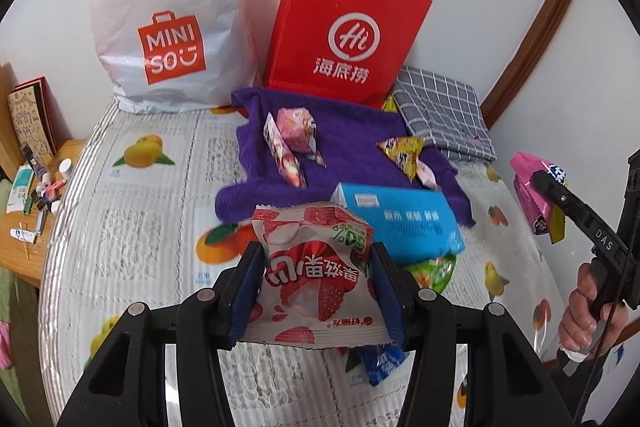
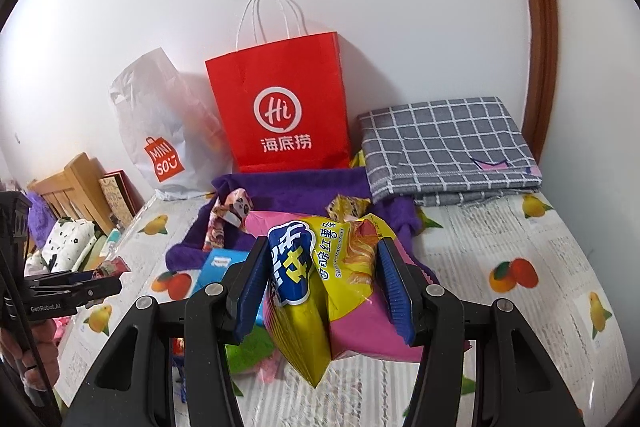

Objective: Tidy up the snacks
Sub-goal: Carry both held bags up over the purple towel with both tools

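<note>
Holding a red-and-white strawberry snack packet (image 1: 308,267) pinched in my left hand-held gripper (image 1: 318,283) and a yellow-and-pink sweet-potato snack bag (image 2: 324,283) pinched in my right hand-held gripper (image 2: 320,287); several packets remain on the bed (image 1: 132,211), so sorting seems barely begun.

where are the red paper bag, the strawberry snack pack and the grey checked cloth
red paper bag (image 1: 344,39): left wrist view, on its white round logo
strawberry snack pack (image 1: 316,275): left wrist view, middle of its printed front
grey checked cloth (image 2: 448,143): right wrist view, on its folded top face

light: bright, even | shadows: soft | edges: fisheye-bent, dark corners | blur: slight
</note>
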The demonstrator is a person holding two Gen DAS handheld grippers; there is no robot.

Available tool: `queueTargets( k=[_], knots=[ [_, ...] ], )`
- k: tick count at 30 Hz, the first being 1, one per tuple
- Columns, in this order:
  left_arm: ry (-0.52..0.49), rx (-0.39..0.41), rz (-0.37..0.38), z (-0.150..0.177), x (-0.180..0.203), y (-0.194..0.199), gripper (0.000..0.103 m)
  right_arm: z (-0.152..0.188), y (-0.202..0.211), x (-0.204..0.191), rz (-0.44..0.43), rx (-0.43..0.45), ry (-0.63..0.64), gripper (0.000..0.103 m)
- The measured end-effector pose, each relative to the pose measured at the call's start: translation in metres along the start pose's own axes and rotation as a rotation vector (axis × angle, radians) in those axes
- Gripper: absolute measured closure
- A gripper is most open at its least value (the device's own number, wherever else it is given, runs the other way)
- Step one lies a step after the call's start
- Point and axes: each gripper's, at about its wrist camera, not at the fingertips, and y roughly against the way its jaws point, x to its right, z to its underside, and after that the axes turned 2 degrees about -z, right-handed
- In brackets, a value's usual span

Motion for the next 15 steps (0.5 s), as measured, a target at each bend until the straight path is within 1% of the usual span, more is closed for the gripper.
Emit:
queueTargets(
  k=[3, 7, 10, 15],
  knots=[
    [0.007, 0.016, -0.015, -0.015, -0.002, 0.000, 0.052, -0.014, -0.009, -0.008, -0.011, 0.000, 0.019, 0.050],
    [0.040, 0.027, -0.018, -0.036, -0.009, -0.003, 0.052, -0.034, -0.022, -0.019, -0.034, 0.004, 0.045, 0.050],
    [0.062, 0.039, -0.026, -0.049, -0.014, -0.006, 0.052, -0.048, -0.038, -0.024, -0.081, -0.012, 0.042, 0.050],
    [0.097, 0.052, -0.041, -0.072, -0.025, -0.015, 0.052, -0.063, -0.068, -0.033, -0.104, -0.035, 0.067, 0.050]
  ],
)
